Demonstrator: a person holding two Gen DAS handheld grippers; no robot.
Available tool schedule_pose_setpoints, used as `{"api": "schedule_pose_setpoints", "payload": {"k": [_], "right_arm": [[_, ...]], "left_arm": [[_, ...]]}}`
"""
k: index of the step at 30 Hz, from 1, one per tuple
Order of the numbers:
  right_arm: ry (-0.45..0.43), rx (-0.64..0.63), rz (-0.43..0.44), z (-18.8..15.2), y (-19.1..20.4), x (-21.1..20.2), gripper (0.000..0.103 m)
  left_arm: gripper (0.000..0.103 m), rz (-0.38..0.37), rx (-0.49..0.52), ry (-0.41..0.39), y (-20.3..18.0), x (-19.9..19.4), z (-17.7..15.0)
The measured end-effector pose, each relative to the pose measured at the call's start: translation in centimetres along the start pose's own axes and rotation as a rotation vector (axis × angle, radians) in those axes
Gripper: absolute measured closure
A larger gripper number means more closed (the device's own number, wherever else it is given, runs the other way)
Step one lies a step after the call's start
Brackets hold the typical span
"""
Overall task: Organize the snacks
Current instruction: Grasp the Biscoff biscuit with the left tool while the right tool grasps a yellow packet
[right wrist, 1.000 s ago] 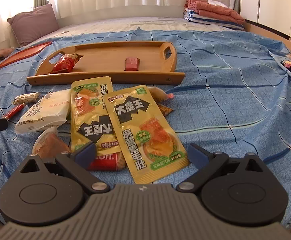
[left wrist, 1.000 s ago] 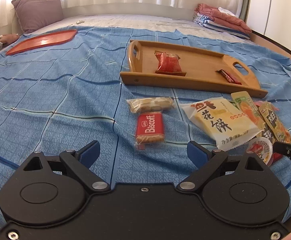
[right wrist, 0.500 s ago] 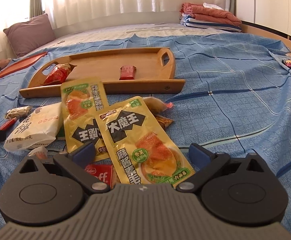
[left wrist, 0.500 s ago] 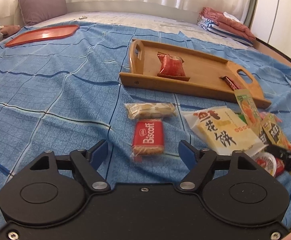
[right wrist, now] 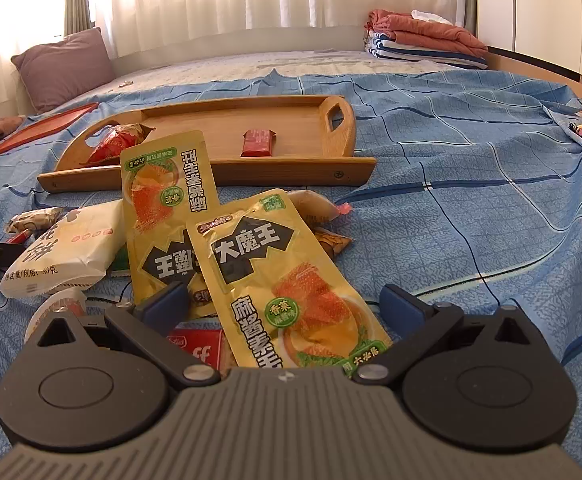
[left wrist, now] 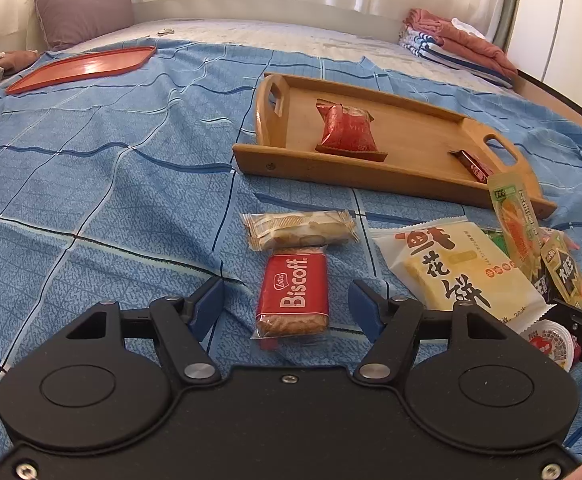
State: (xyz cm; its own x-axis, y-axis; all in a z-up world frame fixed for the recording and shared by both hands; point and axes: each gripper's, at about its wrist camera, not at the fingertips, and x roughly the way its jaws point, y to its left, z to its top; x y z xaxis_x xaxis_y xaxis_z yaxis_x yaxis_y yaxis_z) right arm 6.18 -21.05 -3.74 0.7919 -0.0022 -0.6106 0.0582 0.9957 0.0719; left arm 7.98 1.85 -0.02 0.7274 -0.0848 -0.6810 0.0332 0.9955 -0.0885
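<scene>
The left gripper (left wrist: pixel 287 308), jaws just narrowing but not touching, straddles a red Biscoff packet (left wrist: pixel 294 296) to lift it toward the wooden tray (left wrist: pixel 411 176), while the right gripper (right wrist: pixel 285 308) hangs open over a yellow pouch (right wrist: pixel 291 280).

"Lotus Biscoff" is printed in white on the red biscuit packet (left wrist: pixel 293 298) lying near on the bed. "大魔王" and "麻酱素毛肚" are read on the near yellow pouch (right wrist: pixel 287 280). "花饼" is seen on the white packet (left wrist: pixel 461 270).

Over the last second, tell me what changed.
The left gripper closed in on the Biscoff packet, its jaws narrowing around it but not yet touching. The right gripper stayed open over the yellow pouch. The wooden tray and its snacks stayed put.
</scene>
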Motion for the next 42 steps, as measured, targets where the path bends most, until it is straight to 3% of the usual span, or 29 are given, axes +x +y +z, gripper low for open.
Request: {"api": "schedule_pose_setpoints", "payload": {"k": [4,9,13,15,18,22,28,35,36,37,38,42], "right_arm": [[-0.003,-0.001,-0.001,0.0,0.0,0.0,0.0],[0.006,0.0,-0.024,0.2,0.3,-0.1,0.0],[-0.008,-0.036,-0.046,0.4,0.9,-0.2,0.0],[-0.007,-0.032,-0.04,0.6,0.9,-0.2,0.001],[0.012,-0.016,-0.006,0.9,0.7,-0.2,0.009],[0.038,-0.05,0.026,1.4,1.3,-0.9,0.032],[0.02,-0.08,0.017,1.8,2.1,-2.2,0.036],[0.004,-0.011,0.058,3.3,1.2,-3.9,0.037],[-0.003,0.0,0.062,3.5,1.1,-4.1,0.045],[-0.003,0.007,0.069,3.7,1.0,-4.3,0.064],[0.005,0.014,0.066,4.0,1.0,-4.3,0.071],[0.028,-0.008,0.037,4.9,1.1,-3.7,0.071]], "left_arm": [[0.028,0.004,0.04,0.01,-0.6,0.3,-0.1],[0.03,0.017,0.029,0.022,-0.8,0.3,0.3],[0.053,0.035,0.042,0.008,-0.5,-0.1,0.4],[0.07,0.04,0.047,0.002,-0.3,-0.4,0.4],[0.07,0.037,0.032,0.007,-0.1,-0.9,0.5],[0.071,0.026,0.039,-0.007,-0.3,-1.8,0.4],[0.071,0.015,0.052,-0.042,-0.9,-3.4,0.6],[0.071,0.004,0.083,-0.117,-1.4,-5.7,2.0],[0.071,0.003,0.085,-0.126,-1.5,-6.0,2.2],[0.071,0.0,0.087,-0.133,-1.5,-6.2,2.4],[0.071,-0.003,0.091,-0.137,-1.6,-6.3,2.6],[0.071,0.0,0.101,-0.151,-1.8,-6.5,3.2]]}}
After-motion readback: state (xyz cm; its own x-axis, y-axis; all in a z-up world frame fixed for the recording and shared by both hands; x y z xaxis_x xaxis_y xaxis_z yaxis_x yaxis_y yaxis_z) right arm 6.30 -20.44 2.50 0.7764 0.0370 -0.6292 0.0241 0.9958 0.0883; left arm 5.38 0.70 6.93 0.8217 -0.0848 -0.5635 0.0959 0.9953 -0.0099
